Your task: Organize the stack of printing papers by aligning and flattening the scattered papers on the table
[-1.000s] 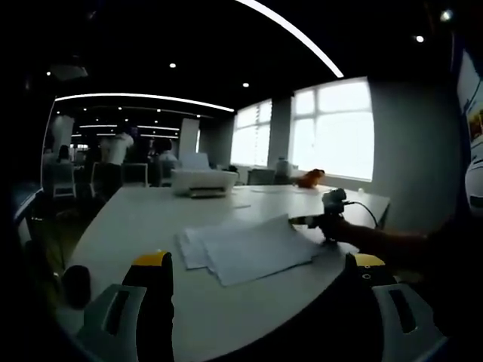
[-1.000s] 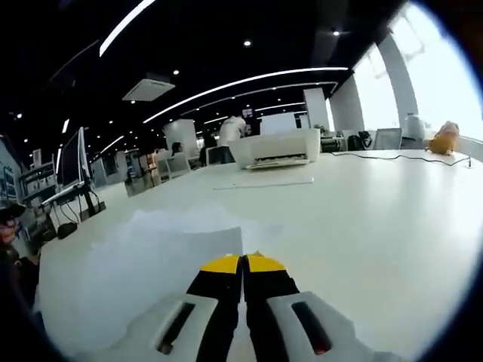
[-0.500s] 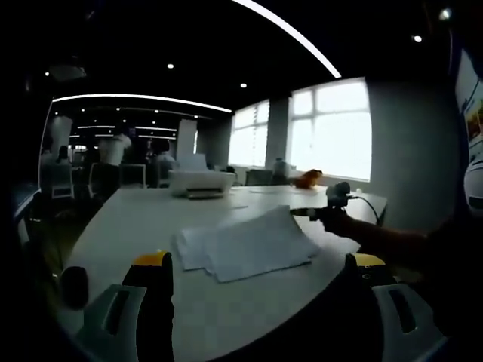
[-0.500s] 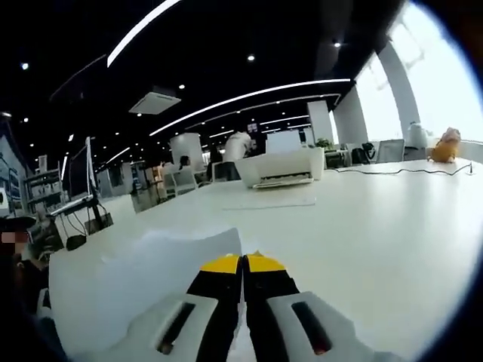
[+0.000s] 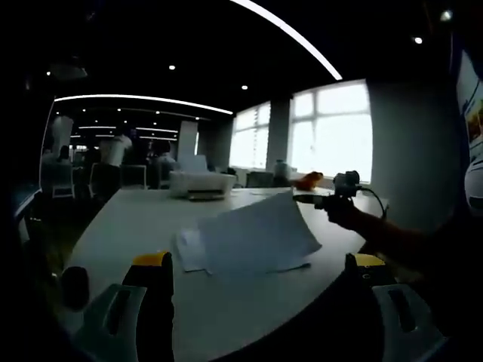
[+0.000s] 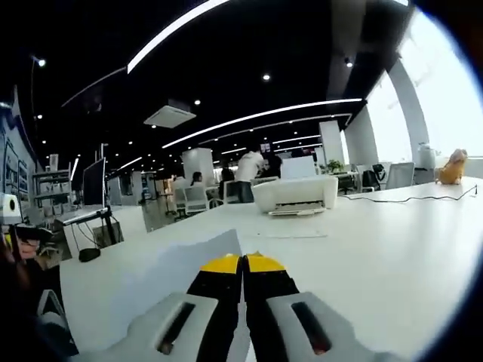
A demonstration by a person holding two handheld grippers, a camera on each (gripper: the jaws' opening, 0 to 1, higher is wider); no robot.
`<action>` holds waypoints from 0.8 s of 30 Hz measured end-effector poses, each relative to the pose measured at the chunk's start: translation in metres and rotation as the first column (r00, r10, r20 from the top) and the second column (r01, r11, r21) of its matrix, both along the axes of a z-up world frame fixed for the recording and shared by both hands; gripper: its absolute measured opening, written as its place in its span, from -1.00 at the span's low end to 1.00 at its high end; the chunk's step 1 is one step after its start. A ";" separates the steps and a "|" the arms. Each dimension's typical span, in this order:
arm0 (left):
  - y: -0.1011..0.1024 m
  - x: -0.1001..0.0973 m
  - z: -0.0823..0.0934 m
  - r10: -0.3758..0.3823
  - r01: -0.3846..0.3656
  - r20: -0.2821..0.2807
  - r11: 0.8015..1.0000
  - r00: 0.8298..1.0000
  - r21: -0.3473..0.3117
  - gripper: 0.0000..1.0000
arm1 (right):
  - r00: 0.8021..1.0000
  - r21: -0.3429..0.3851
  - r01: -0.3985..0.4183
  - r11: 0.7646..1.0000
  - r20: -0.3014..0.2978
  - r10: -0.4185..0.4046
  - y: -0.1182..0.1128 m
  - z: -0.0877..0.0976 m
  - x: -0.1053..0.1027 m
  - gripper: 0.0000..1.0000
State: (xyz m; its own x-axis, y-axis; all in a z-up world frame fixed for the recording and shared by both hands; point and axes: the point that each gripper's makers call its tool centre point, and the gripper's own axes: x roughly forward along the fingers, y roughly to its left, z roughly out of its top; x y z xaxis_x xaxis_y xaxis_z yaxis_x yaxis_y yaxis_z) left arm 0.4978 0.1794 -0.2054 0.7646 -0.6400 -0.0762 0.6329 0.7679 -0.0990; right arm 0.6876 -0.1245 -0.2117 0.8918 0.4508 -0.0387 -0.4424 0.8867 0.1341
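Right gripper (image 6: pixel 243 260): yellow-tipped fingers (image 6: pixel 223 265) pressed tight together, pinching the edge of a sheet from the papers (image 5: pixel 253 237), its corner lifted off the white worktop (image 6: pixel 362 241). In the left gripper view the same gripper sits at the far right, a hand (image 5: pixel 343 213) around it, the top sheet tilted up above the loose stack. Left gripper (image 5: pixel 260 260): fingers (image 5: pixel 151 260) spread wide, holding nothing, low over the near edge of the worktop. A white printer (image 6: pixel 296 194) stands well behind the papers. No writing is legible anywhere.
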 end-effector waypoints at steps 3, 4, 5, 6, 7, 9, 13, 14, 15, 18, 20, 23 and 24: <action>0.000 0.000 0.000 0.000 0.000 0.001 1.000 1.000 0.002 0.94 | 1.000 0.004 -0.011 1.000 0.018 0.011 0.009 0.008 -0.011 -1.00; 0.000 0.000 0.000 0.000 0.000 0.000 1.000 1.000 0.002 0.94 | 1.000 0.002 -0.015 1.000 0.026 0.015 0.012 0.011 -0.014 -1.00; 0.001 0.000 0.000 0.001 -0.001 0.001 1.000 1.000 0.001 0.94 | 0.999 -0.002 -0.018 1.000 0.032 0.018 0.014 0.014 -0.016 -1.00; 0.001 0.000 0.000 0.001 -0.001 0.001 1.000 1.000 0.000 0.94 | 0.999 -0.007 -0.019 1.000 0.038 0.019 0.016 0.016 -0.017 -1.00; 0.001 0.000 0.000 0.001 -0.001 0.002 1.000 1.000 -0.001 0.94 | 0.999 -0.011 -0.020 1.000 0.046 0.020 0.017 0.019 -0.019 -1.00; 0.001 0.000 0.001 0.002 -0.002 0.004 1.000 1.000 0.000 0.94 | 0.998 -0.019 -0.022 1.000 0.057 0.023 0.019 0.024 -0.022 -1.00; 0.002 0.000 0.001 0.003 -0.003 0.006 1.000 1.000 0.001 0.94 | 0.996 -0.009 -0.021 1.000 0.088 0.022 0.021 0.035 -0.029 -1.00; 0.002 0.000 0.001 0.003 -0.003 0.006 1.000 1.000 0.001 0.94 | 0.995 -0.008 -0.020 1.000 0.097 0.020 0.020 0.038 -0.029 -1.00; 0.002 0.000 0.002 0.004 -0.004 0.006 1.000 1.000 0.000 0.94 | 0.994 -0.008 -0.018 1.000 0.107 0.019 0.019 0.041 -0.029 -1.00; 0.001 0.000 0.002 0.003 -0.003 0.008 1.000 1.000 0.000 0.94 | 0.993 0.001 -0.019 1.000 0.120 0.018 0.016 0.046 -0.025 -1.00; 0.001 0.000 0.003 0.003 -0.003 0.007 1.000 1.000 0.000 0.94 | 0.992 0.003 -0.020 1.000 0.125 0.019 0.014 0.049 -0.022 -1.00; 0.002 0.001 0.002 0.003 -0.003 0.007 1.000 1.000 -0.001 0.94 | 0.990 0.004 -0.017 1.000 0.142 0.017 0.011 0.053 -0.019 -1.00; 0.002 0.001 0.002 0.005 -0.005 0.007 1.000 1.000 -0.001 0.94 | 0.989 0.005 -0.014 1.000 0.149 0.013 0.010 0.055 -0.018 -1.00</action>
